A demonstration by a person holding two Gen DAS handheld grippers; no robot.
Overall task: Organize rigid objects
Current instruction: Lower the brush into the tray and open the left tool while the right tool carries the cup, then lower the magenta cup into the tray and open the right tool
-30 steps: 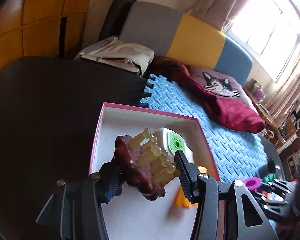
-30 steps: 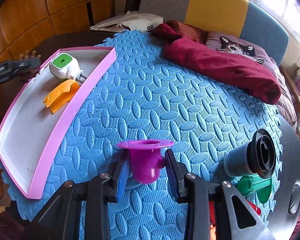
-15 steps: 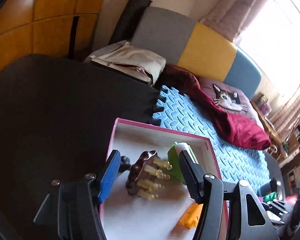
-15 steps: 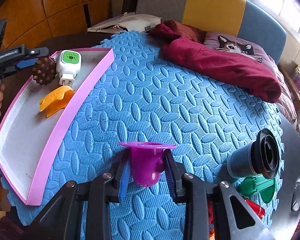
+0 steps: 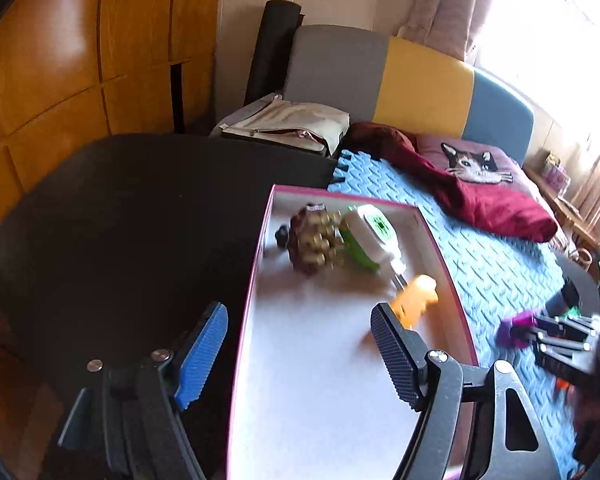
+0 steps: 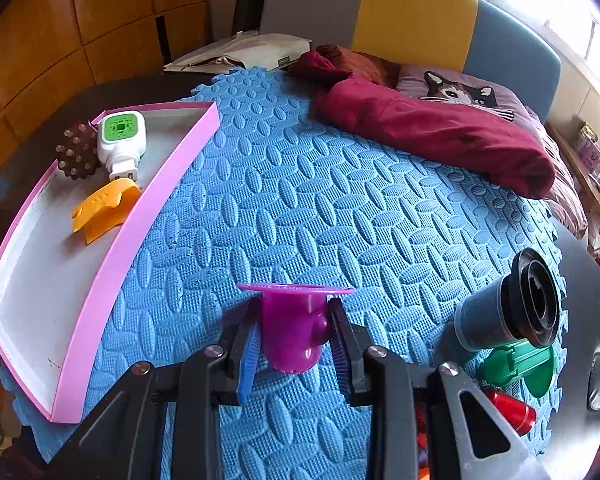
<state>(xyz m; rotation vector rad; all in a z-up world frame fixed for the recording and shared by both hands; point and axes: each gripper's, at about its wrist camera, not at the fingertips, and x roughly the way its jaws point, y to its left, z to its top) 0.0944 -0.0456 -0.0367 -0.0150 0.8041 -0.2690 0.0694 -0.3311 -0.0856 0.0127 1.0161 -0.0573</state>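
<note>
1. We find the blue foam mat (image 6: 340,208) covering most of the work surface, with a dark red cloth (image 6: 432,132) bunched along its far edge.
2. We see the pink-rimmed tray (image 6: 116,256) lying on the mat's left side, its white floor largely bare toward the near end.
3. We note three items grouped at the tray's far end: a brown studded massage ball (image 6: 77,155) in the far corner, a white plug-in device with a green face (image 6: 122,140) touching it, and an orange clip (image 6: 104,210) just beside the plug end of the device.
4. We see a dark cylindrical cap (image 6: 508,304) lying on its side at the mat's right edge, with a green clip (image 6: 520,368) and a red item (image 6: 508,408) just beside it.
5. Our left gripper (image 5: 300,356) hangs over the tray's near left rim; its jaws are opening, and nothing is between them.
6. Our right gripper (image 6: 294,344) has its jaws pressed against the body of the purple funnel (image 6: 294,328), which sits wide rim up over the middle of the mat, well apart from the tray.
</note>
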